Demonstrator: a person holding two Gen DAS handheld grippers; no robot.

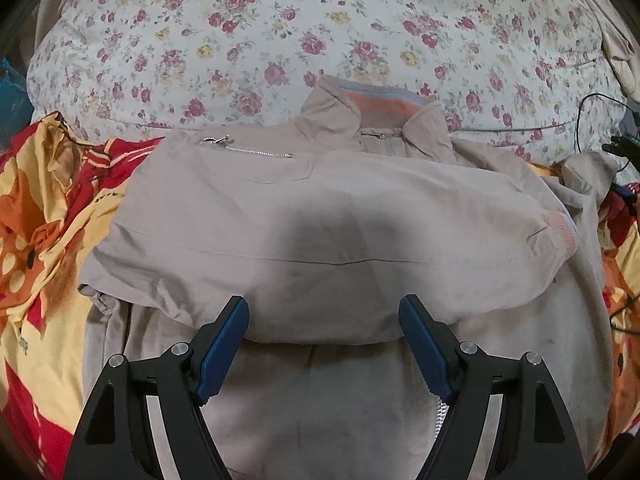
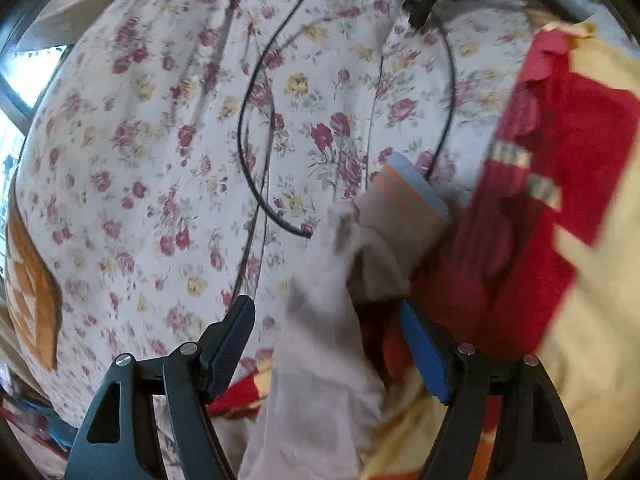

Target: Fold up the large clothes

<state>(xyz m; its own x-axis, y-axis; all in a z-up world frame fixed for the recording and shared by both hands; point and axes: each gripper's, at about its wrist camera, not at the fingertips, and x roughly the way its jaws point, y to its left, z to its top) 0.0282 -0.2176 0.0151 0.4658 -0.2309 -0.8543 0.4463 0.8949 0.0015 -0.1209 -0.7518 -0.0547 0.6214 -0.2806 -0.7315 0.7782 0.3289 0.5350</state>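
Note:
A beige zip jacket (image 1: 320, 216) lies on the bed, collar with orange and grey stripes (image 1: 376, 100) at the far side. One sleeve is folded across its chest, its ribbed cuff (image 1: 560, 232) at the right. My left gripper (image 1: 324, 316) is open just above the folded sleeve's near edge, holding nothing. In the right wrist view, the jacket's other sleeve (image 2: 320, 340) runs between the jaws of my open right gripper (image 2: 326, 320), its striped cuff (image 2: 412, 196) beyond the fingertips. The view is blurred.
A floral quilt (image 1: 280, 32) covers the far side of the bed. A red, yellow and orange blanket (image 1: 44, 208) lies under the jacket and also shows in the right wrist view (image 2: 568, 168). A black cable (image 2: 256, 120) loops over the quilt.

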